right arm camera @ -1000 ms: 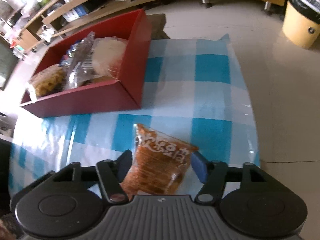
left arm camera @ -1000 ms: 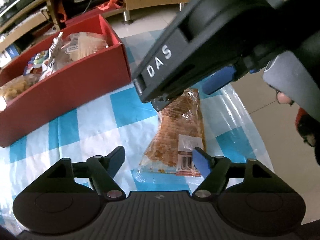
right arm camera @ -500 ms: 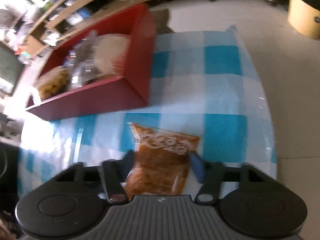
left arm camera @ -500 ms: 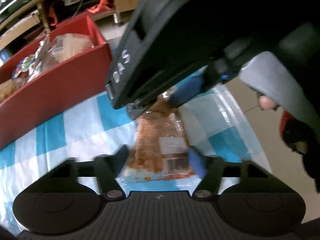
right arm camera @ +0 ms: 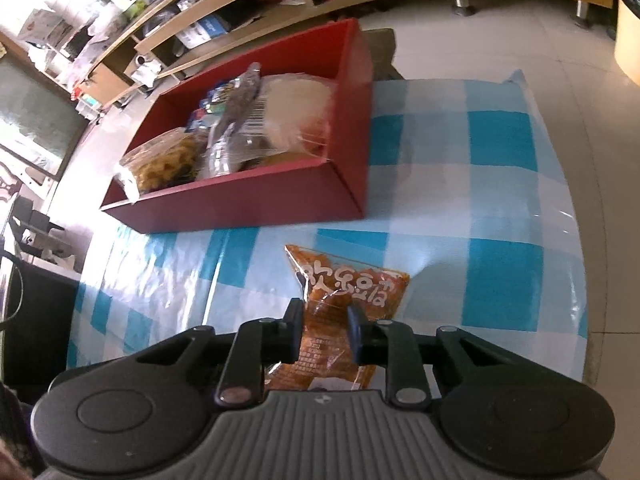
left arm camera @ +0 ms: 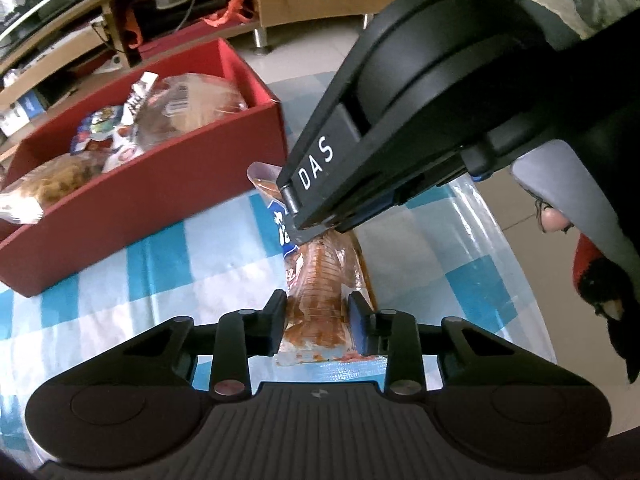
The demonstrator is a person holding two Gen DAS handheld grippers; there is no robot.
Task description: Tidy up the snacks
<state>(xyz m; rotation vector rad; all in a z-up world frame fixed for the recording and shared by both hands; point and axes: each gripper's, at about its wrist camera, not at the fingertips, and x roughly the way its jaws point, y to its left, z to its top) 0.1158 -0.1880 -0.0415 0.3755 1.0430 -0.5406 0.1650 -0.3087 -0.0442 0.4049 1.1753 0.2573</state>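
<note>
An orange snack packet (left arm camera: 324,280) lies on the blue-checked tablecloth (left arm camera: 168,280). My left gripper (left arm camera: 318,322) is shut on one end of it. My right gripper (right arm camera: 325,330) is shut on the other end of the same packet (right arm camera: 352,288), and its black body (left arm camera: 420,100) looms over the packet in the left wrist view. A red box (right arm camera: 248,200) holding several snack bags stands on the cloth beyond the packet, also in the left wrist view (left arm camera: 132,196).
The table's right edge (right arm camera: 576,240) drops to a tiled floor. A yellow bin (right arm camera: 628,40) stands at the far right. Low wooden shelves (right arm camera: 240,12) with clutter run behind the table.
Both grippers went from open around the packet to shut on it. The packet's middle has bunched up and its far end has lifted.
</note>
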